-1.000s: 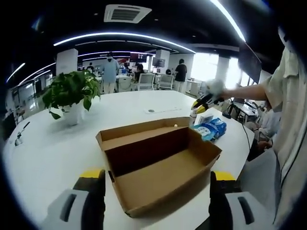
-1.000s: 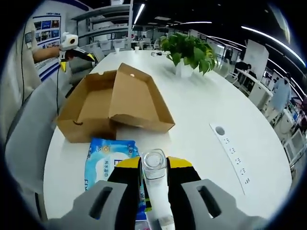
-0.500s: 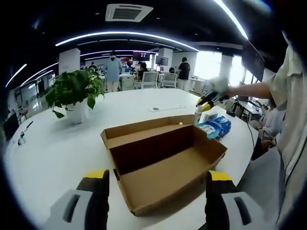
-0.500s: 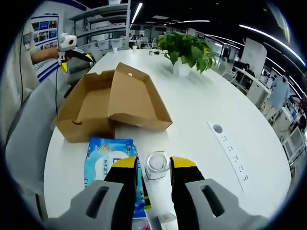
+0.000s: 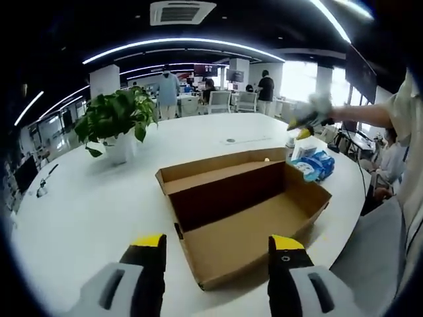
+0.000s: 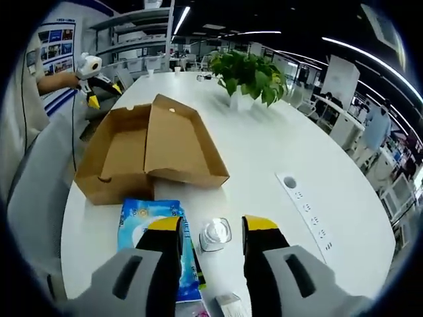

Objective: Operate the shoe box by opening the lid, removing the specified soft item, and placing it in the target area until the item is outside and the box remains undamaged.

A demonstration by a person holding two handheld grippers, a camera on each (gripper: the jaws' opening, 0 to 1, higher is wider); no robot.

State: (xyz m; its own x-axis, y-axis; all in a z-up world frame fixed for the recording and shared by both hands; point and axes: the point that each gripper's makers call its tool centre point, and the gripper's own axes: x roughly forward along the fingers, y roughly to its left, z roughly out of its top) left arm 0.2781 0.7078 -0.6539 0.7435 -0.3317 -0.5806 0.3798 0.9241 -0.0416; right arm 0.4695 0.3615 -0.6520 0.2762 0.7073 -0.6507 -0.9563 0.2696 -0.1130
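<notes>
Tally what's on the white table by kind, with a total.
Box: 1
Wipes pack: 1
Clear bottle: 1
Potted plant: 1
Power strip: 1
Total: 5

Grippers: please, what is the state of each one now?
Left gripper: open, holding nothing.
Right gripper: open, jaws either side of a clear bottle, not gripping.

Matt cardboard shoe box (image 5: pixel 248 214); glossy white table (image 5: pixel 99 198).
</notes>
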